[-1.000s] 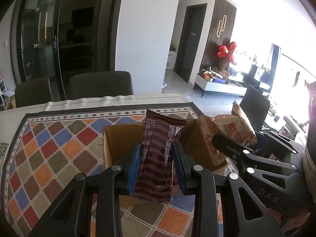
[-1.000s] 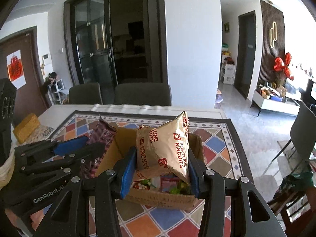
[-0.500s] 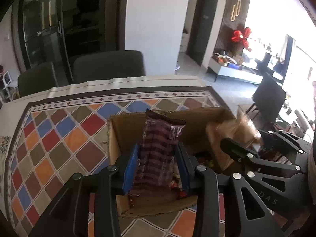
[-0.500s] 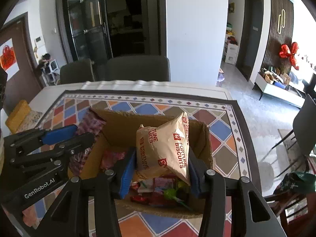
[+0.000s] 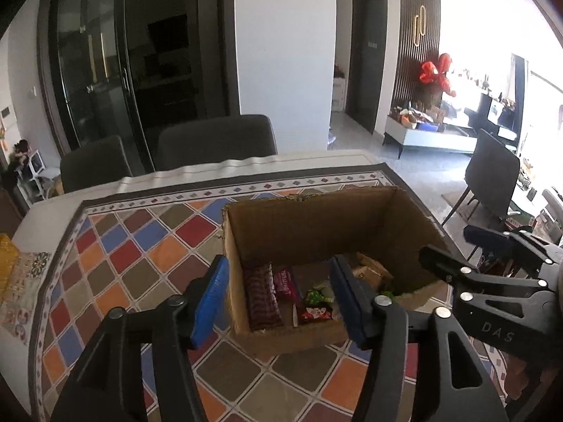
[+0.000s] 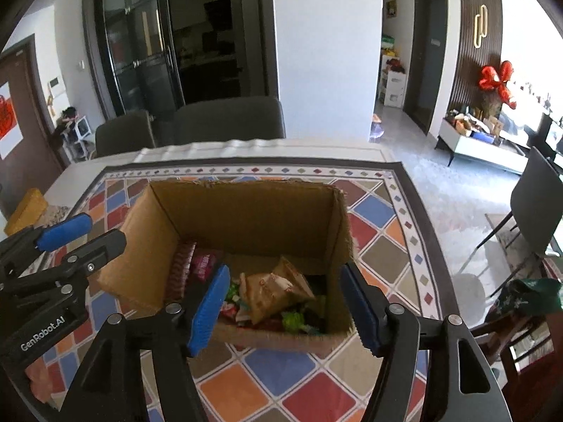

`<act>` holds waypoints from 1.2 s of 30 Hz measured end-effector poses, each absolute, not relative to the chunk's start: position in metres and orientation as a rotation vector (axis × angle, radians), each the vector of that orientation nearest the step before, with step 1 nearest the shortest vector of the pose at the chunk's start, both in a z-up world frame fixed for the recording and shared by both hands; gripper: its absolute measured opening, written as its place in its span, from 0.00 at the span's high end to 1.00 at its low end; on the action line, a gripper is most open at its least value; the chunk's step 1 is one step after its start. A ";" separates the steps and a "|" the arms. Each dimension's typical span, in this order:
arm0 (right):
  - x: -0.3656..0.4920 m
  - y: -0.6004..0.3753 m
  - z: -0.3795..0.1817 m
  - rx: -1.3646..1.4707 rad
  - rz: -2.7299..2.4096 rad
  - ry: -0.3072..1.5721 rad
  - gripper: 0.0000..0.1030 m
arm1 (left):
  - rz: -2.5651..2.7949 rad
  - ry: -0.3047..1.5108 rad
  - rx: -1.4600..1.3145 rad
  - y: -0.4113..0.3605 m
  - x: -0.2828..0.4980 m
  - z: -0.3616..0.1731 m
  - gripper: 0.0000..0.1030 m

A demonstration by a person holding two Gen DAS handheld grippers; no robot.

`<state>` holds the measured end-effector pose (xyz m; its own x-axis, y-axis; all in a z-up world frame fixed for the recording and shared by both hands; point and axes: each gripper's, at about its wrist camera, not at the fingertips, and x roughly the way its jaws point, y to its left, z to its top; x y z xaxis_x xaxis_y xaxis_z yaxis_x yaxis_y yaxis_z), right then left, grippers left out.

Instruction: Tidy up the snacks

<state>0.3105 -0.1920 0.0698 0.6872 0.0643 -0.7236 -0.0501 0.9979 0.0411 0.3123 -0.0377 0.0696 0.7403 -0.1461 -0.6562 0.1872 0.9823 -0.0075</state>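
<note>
An open cardboard box (image 5: 316, 218) (image 6: 246, 211) stands on the chequered tablecloth. Inside lie a dark maroon striped snack pack (image 5: 262, 295) (image 6: 179, 270), a tan biscuit bag (image 6: 274, 288) (image 5: 369, 270) and several small wrapped sweets (image 5: 315, 311). My left gripper (image 5: 278, 299) is open and empty above the box's near left part. My right gripper (image 6: 285, 302) is open and empty above the near right part. Each gripper shows at the side of the other's view.
The colourful tablecloth (image 5: 133, 256) covers the table. Dark chairs (image 5: 214, 140) stand at the far edge, another chair (image 6: 538, 204) to the right. A yellow object (image 6: 26, 207) lies at the table's left edge.
Both grippers opened. The maroon pack dropped from the left gripper and the biscuit bag from the right gripper into the box. Both grippers now hover over it.
</note>
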 end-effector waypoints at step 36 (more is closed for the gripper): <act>0.103 -0.192 0.130 0.018 -0.006 0.494 0.16 | -0.146 0.454 0.020 -0.020 0.109 0.115 0.10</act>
